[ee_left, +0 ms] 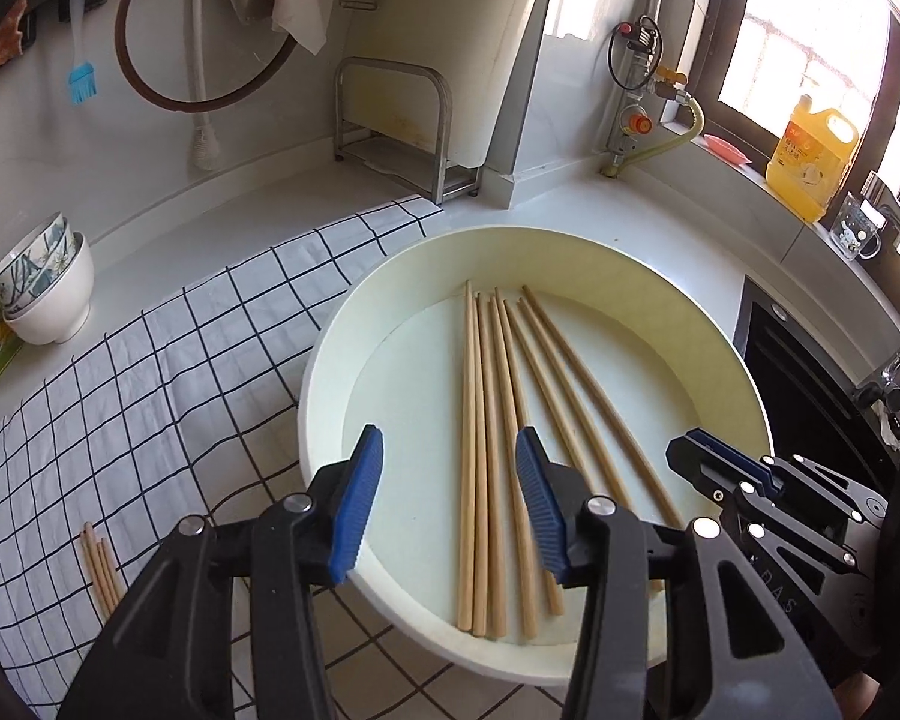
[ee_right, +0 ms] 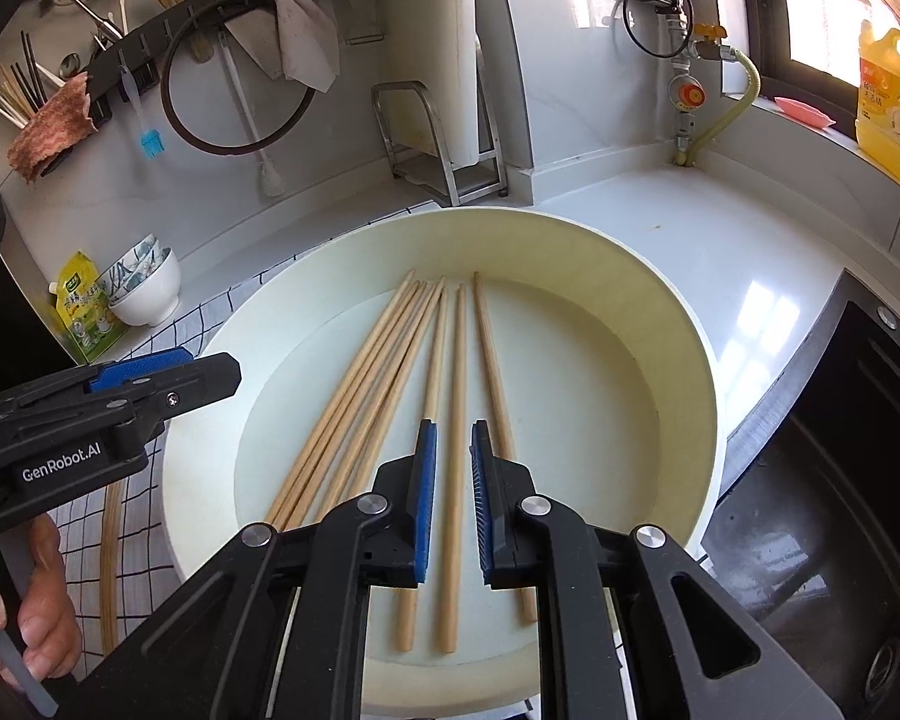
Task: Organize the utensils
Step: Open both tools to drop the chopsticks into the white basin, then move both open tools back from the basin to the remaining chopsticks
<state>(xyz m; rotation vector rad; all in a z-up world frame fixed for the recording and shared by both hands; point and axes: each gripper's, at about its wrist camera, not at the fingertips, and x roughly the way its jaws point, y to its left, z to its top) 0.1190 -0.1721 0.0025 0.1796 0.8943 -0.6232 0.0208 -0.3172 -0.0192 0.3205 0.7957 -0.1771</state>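
Several wooden chopsticks [ee_left: 480, 450] lie in a round cream basin [ee_left: 570, 252] on the counter; they also show in the right wrist view [ee_right: 390, 384] in the same basin [ee_right: 660, 312]. My left gripper [ee_left: 450, 450] is open and empty above the basin's near left side. My right gripper [ee_right: 450, 438] is open with a narrow gap, straddling one chopstick [ee_right: 453, 468] without closing on it. Three chopsticks [ee_left: 99, 570] lie on the checked cloth [ee_left: 150, 390] to the left of the basin.
White bowls [ee_left: 48, 294] are stacked at the far left beside a yellow packet [ee_right: 84, 312]. A metal rack [ee_left: 402, 126] stands at the back wall. A black sink [ee_right: 840, 480] lies to the right. A yellow detergent bottle [ee_left: 810, 162] stands on the windowsill.
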